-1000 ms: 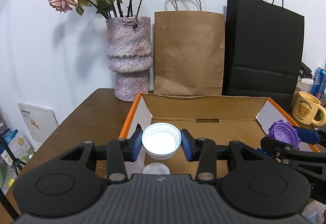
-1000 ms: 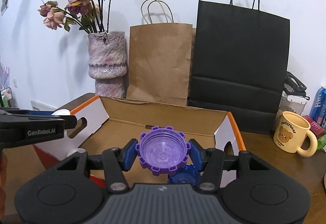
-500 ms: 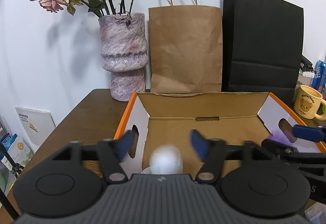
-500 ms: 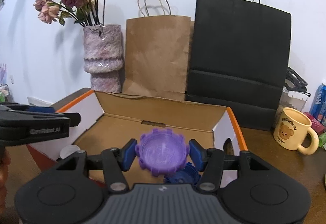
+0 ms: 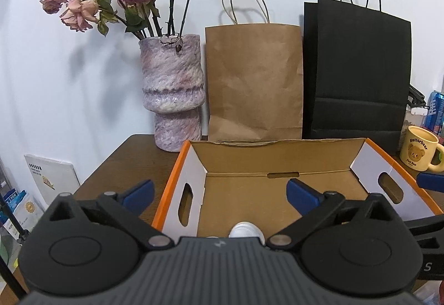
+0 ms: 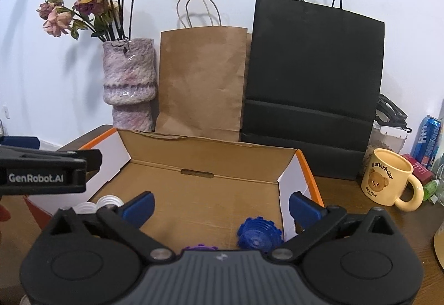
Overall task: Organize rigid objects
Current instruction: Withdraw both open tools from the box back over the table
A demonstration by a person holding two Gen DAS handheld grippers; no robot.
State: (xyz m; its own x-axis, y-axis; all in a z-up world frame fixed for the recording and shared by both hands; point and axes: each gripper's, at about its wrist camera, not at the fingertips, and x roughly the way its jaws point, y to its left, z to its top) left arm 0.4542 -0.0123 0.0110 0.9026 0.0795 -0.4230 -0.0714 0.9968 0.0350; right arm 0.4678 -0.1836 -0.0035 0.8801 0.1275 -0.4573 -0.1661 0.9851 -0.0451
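Right wrist view: the right tool (image 6: pixel 220 203) gapes wide and empty over the cardboard box (image 6: pixel 199 188), with the purple cap (image 6: pixel 198 247) and blue cap (image 6: pixel 259 234) lying inside below it. The left tool (image 5: pixel 219 194) is equally wide above a white cap (image 5: pixel 245 230); best lift both straight up to clear the box walls

A dark wooden bench (image 5: pixel 130 158) carries an open cardboard box (image 5: pixel 280 188) with orange edges. Behind the box stand a mottled purple vase (image 5: pixel 173 94), a brown paper bag (image 5: pixel 254 80) and a black paper bag (image 5: pixel 358 69), side by side against the wall. A yellow mug (image 6: pixel 388 180) stands to the box's right, with a blue can (image 6: pixel 426 138) farther back.
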